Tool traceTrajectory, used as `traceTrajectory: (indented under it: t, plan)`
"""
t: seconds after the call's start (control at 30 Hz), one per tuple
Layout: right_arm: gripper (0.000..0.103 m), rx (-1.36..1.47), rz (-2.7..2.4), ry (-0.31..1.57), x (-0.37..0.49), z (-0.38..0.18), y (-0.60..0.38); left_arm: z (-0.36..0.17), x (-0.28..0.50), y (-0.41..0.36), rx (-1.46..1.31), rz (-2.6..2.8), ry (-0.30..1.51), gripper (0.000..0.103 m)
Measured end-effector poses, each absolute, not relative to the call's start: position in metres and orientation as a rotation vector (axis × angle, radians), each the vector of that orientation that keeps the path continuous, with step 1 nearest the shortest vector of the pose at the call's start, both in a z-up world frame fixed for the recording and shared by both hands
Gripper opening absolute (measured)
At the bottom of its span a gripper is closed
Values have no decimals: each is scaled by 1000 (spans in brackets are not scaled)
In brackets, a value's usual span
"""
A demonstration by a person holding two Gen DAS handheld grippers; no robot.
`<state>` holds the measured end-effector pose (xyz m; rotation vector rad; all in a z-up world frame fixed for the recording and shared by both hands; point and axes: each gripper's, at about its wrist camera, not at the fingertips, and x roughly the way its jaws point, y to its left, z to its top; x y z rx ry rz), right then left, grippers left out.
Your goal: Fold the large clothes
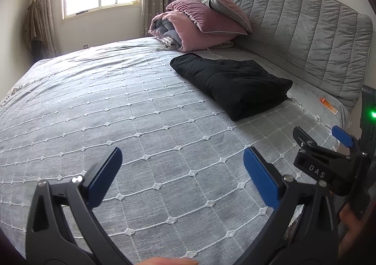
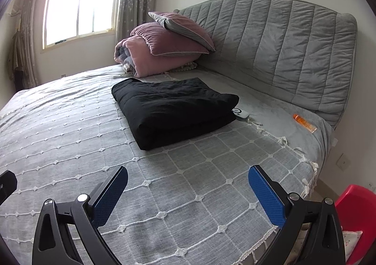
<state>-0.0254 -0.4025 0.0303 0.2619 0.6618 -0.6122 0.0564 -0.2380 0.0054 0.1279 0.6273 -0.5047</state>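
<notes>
A black garment [image 1: 232, 84] [image 2: 174, 110] lies folded into a thick rectangle on the grey bedspread [image 1: 117, 112] [image 2: 70, 128], near the headboard. My left gripper [image 1: 183, 159] is open above the spread, well short of the garment, with nothing between its blue pads. In the left wrist view my right gripper [image 1: 320, 134] appears at the right edge, open and empty. In its own view the right gripper [image 2: 188, 179] hovers open over the bedspread, a short way in front of the garment's near edge.
Pink and grey pillows and a rolled quilt [image 1: 199, 23] [image 2: 162, 46] are stacked by the grey padded headboard [image 1: 305, 30] [image 2: 282, 49]. An orange tube [image 1: 328, 104] [image 2: 304, 122] and a small white device [image 2: 240, 113] lie near the garment. A red object [image 2: 352, 197] stands beside the bed.
</notes>
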Motion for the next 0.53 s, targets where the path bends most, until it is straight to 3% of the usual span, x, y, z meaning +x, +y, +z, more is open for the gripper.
traceTrajectory:
  t: [0.53]
  plan:
    - [103,267,-618,662,-27,30,-403,8,52,-240,122,-534,619,103]
